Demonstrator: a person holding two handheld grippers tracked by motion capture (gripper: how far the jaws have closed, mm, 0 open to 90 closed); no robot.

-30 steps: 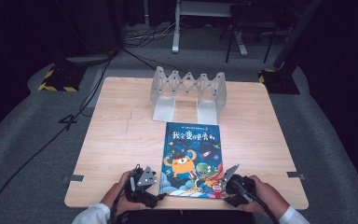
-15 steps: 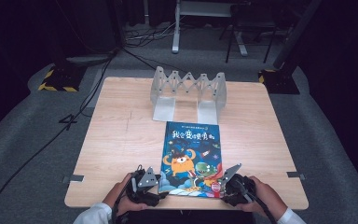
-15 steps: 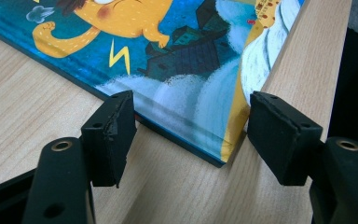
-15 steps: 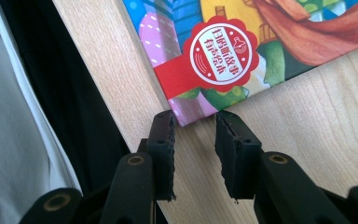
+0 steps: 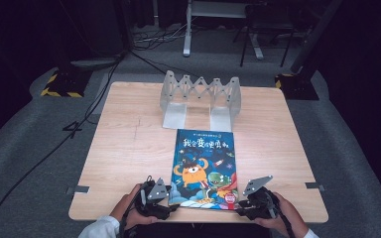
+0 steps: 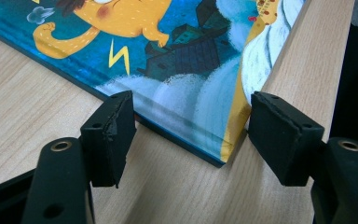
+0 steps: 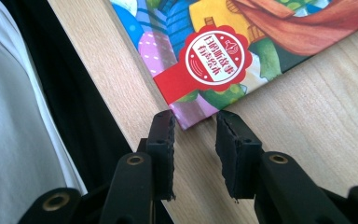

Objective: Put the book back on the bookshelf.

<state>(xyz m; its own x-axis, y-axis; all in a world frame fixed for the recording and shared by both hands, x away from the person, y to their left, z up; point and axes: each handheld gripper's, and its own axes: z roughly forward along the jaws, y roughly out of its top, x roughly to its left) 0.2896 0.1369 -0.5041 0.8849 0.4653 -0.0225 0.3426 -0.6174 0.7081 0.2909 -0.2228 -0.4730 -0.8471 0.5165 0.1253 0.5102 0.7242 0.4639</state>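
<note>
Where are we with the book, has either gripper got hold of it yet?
Not yet. The book lies flat, near the table edge. The left gripper is open around its near-left corner; the right gripper straddles the near-right corner, unclosed. The rack stands empty.

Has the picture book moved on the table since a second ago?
No. The picture book lies in the same spot, its far edge just short of the metal book rack, as before.
</note>
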